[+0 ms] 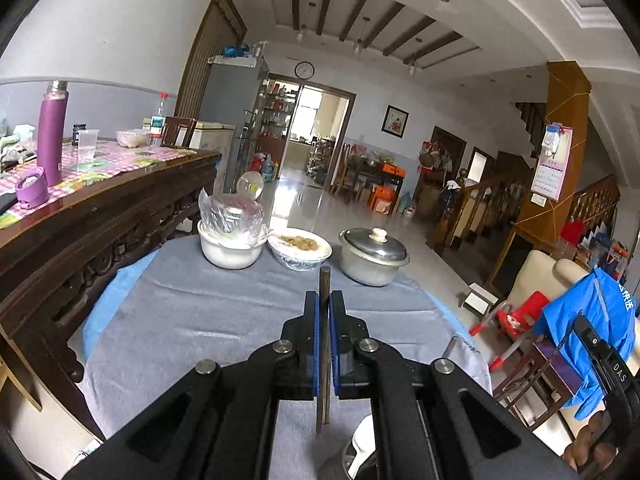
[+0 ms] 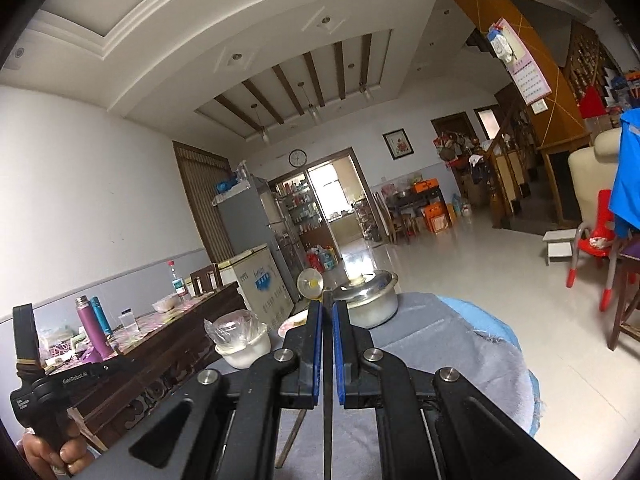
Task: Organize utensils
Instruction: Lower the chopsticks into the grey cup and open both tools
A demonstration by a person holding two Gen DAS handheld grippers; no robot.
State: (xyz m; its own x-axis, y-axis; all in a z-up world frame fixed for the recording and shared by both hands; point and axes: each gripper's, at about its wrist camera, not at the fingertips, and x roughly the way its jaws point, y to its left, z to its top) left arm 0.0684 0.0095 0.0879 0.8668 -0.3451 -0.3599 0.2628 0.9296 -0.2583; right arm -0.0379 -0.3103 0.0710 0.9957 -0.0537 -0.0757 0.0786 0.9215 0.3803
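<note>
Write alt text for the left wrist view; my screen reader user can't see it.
The left tool is shut on a thin brown chopstick above a grey cloth. Beyond sit a white bowl, a plate of food and a lidded metal pot.

On the table (image 1: 168,320), the bowl (image 1: 230,250) sits left, plate (image 1: 300,246) middle, pot (image 1: 374,258) right.

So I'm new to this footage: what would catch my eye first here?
Each pair of tongs, left and right, is clamped on a thin upright chopstick, one apiece, the other in the right wrist view. Beyond, on the grey cloth, stand a lidded metal pot, a plate of food and a plastic-covered white bowl.
</note>
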